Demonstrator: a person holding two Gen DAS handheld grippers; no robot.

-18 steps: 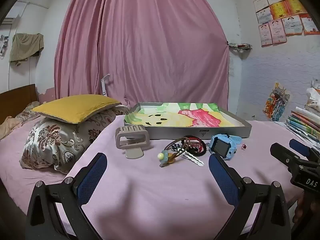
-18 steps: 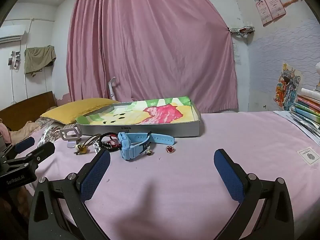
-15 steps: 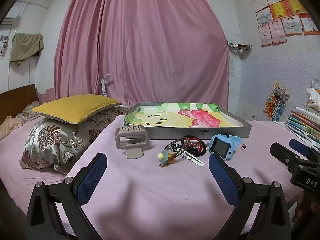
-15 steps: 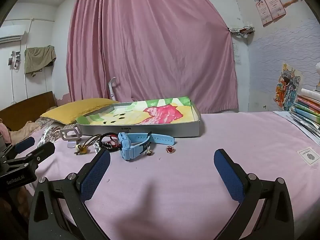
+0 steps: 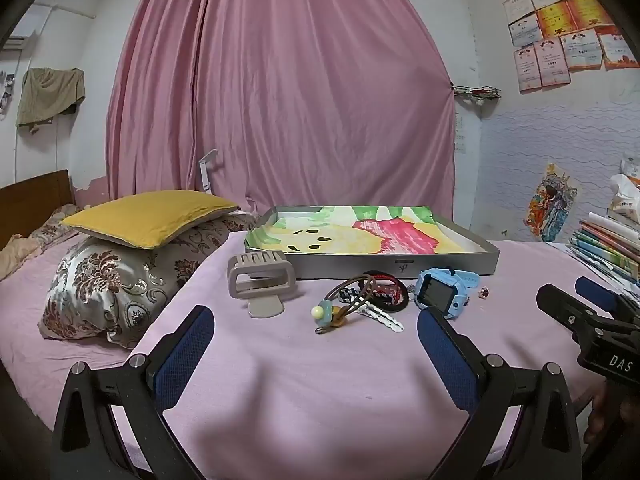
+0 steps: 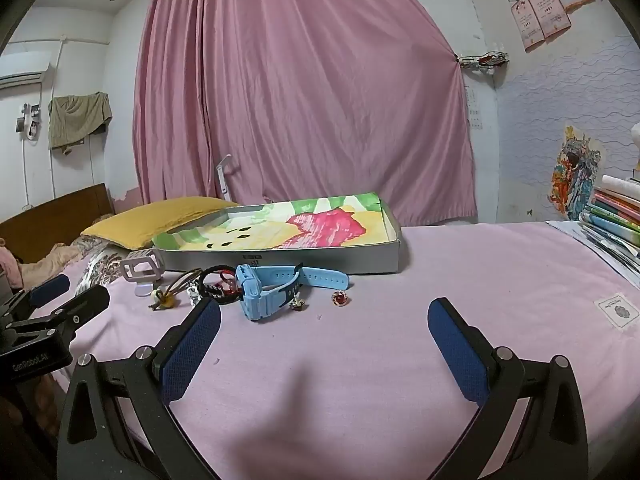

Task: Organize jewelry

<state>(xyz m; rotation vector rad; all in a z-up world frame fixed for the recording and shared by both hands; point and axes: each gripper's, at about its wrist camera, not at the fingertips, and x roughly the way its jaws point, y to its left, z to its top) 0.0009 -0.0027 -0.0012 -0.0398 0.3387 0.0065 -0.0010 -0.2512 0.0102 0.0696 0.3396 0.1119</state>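
Left gripper (image 5: 316,344) and right gripper (image 6: 324,336), each spread wide with nothing between the blue pads, hover low over the pink bedsheet (image 5: 320,380). Beyond the left gripper lie a beige hair claw (image 5: 260,282), a bundle of hair ties (image 5: 368,292) and a white hair clip (image 5: 380,316). Ahead of the right gripper, a blue watch (image 6: 272,288) rests on its side, with a small silver charm (image 6: 297,303) and a red ring (image 6: 340,299) just beside it. Behind all pieces stands a shallow grey tray (image 6: 320,266) with a painted lining; none of the pieces lies in it. A yellow pillow (image 5: 148,218) lies to the left.
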